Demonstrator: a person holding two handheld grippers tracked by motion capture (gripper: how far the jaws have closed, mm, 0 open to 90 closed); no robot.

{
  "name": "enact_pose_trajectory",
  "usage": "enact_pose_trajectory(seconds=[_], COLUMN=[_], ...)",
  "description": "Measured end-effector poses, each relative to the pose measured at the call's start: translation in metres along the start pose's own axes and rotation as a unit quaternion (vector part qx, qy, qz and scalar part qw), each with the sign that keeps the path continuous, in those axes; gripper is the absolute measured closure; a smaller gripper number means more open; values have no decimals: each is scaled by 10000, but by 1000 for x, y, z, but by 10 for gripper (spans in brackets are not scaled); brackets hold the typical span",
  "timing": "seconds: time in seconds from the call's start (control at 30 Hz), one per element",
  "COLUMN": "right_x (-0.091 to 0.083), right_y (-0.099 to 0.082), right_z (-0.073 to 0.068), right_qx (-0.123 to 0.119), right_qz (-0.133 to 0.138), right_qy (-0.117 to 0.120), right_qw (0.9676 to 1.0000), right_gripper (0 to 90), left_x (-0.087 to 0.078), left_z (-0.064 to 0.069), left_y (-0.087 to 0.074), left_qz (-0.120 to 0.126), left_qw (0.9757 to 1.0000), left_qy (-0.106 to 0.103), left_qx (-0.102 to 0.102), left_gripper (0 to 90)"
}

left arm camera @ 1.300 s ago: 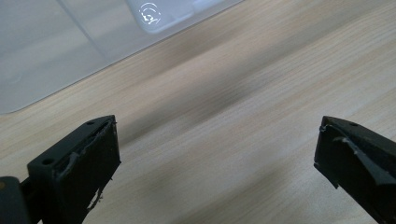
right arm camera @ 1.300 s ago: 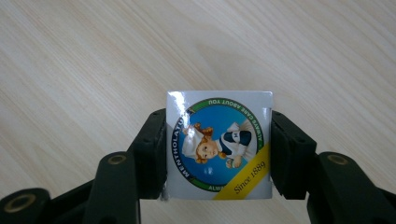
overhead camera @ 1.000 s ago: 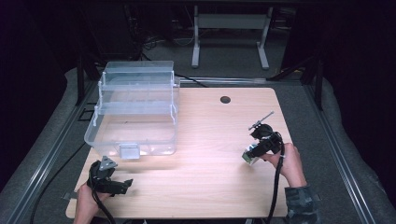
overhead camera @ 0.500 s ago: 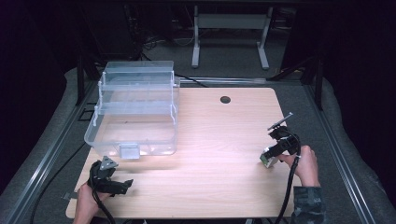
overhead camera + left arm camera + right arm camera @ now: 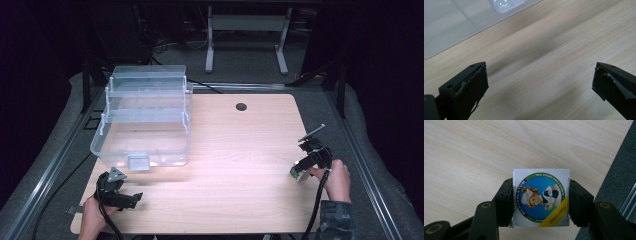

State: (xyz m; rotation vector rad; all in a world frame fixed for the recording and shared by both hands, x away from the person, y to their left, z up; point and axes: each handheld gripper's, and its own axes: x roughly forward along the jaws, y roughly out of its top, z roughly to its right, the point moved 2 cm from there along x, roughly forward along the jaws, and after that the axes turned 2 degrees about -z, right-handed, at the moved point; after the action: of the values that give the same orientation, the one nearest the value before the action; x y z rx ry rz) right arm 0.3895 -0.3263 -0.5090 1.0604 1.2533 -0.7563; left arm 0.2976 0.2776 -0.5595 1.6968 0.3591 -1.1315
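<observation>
A small white Mentholatum box [image 5: 541,197] with a round blue and green label sits between the jaws of my right gripper [image 5: 541,201], both pads pressed on its sides. In the high view that right gripper [image 5: 301,172] hangs over the table's right edge with the box [image 5: 298,174] at its tip. My left gripper [image 5: 131,198] rests near the front left of the table; its two black fingers [image 5: 471,85] stand far apart with bare wood between them. A clear plastic storage box [image 5: 145,120] stands just beyond it.
The wooden table [image 5: 235,150] has a round cable hole [image 5: 241,106] at the back. Grey padding [image 5: 370,165] borders the table on the right, close beside the right gripper. A metal stand [image 5: 245,30] is on the floor behind.
My right gripper has carried the small box to the right and slightly down, toward the table's right edge. The left gripper has stayed put.
</observation>
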Motion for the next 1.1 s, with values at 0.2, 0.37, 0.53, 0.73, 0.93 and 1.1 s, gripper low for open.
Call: enact_pose_trajectory(seconds=[0.2, 0.37, 0.53, 0.73, 0.93, 1.1], right_x=[-2, -6, -11, -18, -25, -25], right_y=[-1, -1, -1, 1, 3, 10], right_z=[1, 0, -3, -13, -23, -41], right_qx=[101, 107, 93, -61, -128, -412], right_qz=[58, 167, 226, 276, 335, 315], right_qy=[23, 190, 171, 20, 73, 135], right_qw=[9999, 9996, 9996, 9996, 9993, 9986], right_gripper=[229, 142, 94, 81, 69, 69], left_x=[-1, -4, -9, -16, -35, -51], left_z=[0, -1, 0, 0, -2, -6], left_y=[0, 0, 3, 8, 17, 29], left_qz=[0, 54, 78, 41, 150, 191], left_qw=[10000, 10000, 9999, 10000, 9999, 9998], left_qy=[8, -3, -69, -11, 12, -76], left_qx=[7, -33, -12, 40, -50, -30], left_gripper=[0, 0, 0, 0, 0, 0])
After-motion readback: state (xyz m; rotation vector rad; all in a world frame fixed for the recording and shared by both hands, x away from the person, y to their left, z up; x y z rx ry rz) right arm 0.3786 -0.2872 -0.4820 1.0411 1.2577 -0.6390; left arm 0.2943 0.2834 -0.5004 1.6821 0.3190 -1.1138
